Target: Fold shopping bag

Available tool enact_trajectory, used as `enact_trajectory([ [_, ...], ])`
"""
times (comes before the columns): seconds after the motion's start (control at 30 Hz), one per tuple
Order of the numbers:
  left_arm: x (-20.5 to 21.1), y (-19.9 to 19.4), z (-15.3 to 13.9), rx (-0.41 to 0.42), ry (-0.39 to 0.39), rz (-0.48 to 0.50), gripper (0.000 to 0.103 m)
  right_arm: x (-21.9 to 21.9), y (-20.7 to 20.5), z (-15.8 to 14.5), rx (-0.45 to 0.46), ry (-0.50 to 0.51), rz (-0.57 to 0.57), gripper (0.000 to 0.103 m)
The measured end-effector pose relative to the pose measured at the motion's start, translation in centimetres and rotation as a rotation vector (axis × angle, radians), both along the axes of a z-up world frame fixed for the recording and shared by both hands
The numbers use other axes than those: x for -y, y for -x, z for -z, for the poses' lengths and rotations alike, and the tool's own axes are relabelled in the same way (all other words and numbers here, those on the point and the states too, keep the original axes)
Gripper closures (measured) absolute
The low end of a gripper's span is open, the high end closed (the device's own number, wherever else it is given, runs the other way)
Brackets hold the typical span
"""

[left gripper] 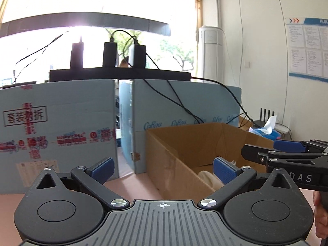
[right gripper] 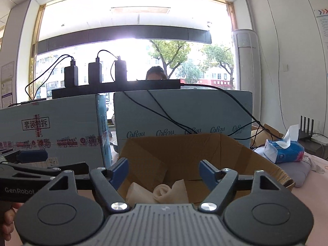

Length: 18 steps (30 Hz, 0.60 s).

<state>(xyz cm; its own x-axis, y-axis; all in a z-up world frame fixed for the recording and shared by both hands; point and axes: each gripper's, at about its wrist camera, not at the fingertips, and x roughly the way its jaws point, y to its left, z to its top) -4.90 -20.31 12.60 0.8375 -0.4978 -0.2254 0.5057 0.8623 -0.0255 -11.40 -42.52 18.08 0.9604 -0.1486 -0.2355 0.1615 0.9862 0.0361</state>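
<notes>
Right wrist view: right tongs (right gripper: 164, 171) are standing apart, blue pads clear of everything, nothing between them.
Left wrist view: left tongs (left gripper: 163, 169) are gaping wide and empty too, blue pads well apart.
Neighbours: each view is catching the other tool at its edge, so both are hanging side by side, just short of the cardboard box (right gripper: 205, 143).
Task's thing: pale, cream-coloured folded fabric (right gripper: 157, 191) is lying on the box floor, straight beyond the right tongs; I am taking it for a shopping bag, though no handles are showing, so that is a guess.
Second glimpse: in the left wrist view only a sliver of that fabric (left gripper: 207, 177) is peeking past the right-hand pad.
Task stage: judging by these bundles sitting in the box and both tools empty, one bag looks folded and dropped in.
Handling: it is looking thin, soft and light, one piece rolled into a loose curl; expect it to sag, slide and unroll if nipped at a single layer.
Where to grip: pinching across the thick folded edge or through the whole roll should hold best.
Further out: blue cartons (right gripper: 51, 127) are walling off the back of the pink bench (right gripper: 311, 184).
Right side: tissue pack (right gripper: 284, 149) is sitting near the box.
</notes>
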Motion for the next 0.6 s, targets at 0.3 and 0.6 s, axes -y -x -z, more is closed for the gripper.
enact_trajectory([
  [0.3,-8.8,1.9,2.6,0.076,0.083,-0.123,0.000,-7.6,0.0,1.0,0.037,0.042,-0.075,0.002],
  [0.6,-14.4,1.1,5.6,0.021,0.020,-0.268,0.000,-12.7,-2.9,5.3,-0.042,-0.008,-0.199,0.000],
])
